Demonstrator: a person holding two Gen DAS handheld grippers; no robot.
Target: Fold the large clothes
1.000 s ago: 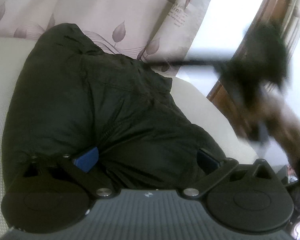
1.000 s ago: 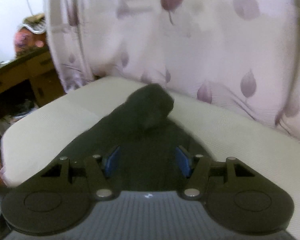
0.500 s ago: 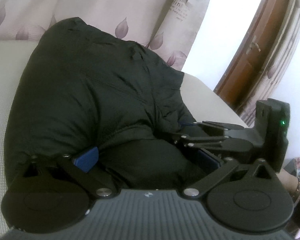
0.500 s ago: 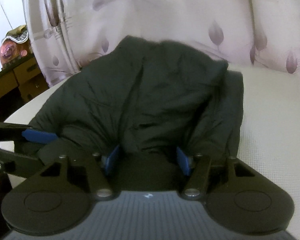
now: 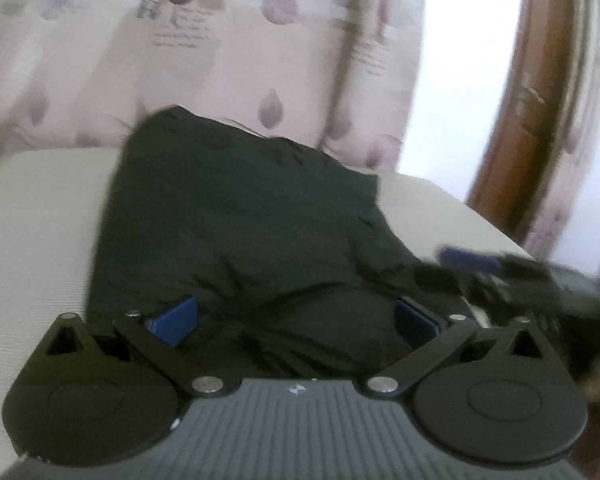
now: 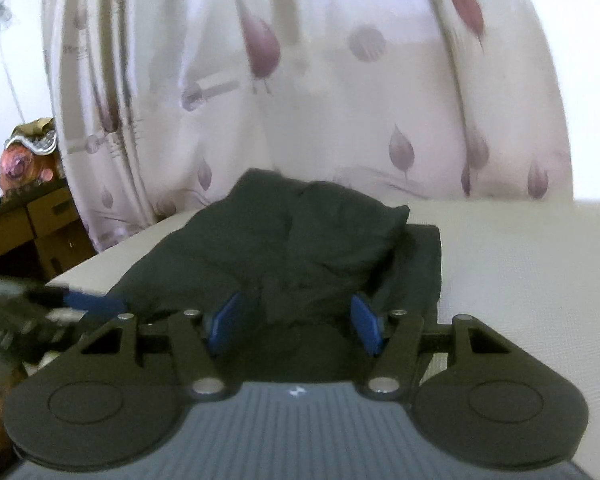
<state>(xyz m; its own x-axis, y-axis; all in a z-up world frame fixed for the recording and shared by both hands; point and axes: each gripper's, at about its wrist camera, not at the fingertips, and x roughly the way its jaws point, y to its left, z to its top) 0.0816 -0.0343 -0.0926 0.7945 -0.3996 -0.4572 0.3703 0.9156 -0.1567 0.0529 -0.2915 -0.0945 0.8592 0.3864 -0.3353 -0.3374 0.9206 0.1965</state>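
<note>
One dark jacket (image 5: 239, 240) on cream mattress (image 5: 31, 240). Two grippers: left gripper (image 5: 295, 320), right gripper (image 6: 295, 320). One leaf-print curtain (image 6: 300, 100). One wooden door (image 5: 532, 100).

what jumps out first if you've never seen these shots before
A bulky dark jacket heaped on a pale cushioned surface fills the middle of both views. Behind it hangs a pale curtain with purple leaf prints. The left gripper and right gripper each have blue pads on either side of a bunch of the jacket's near edge.
</note>
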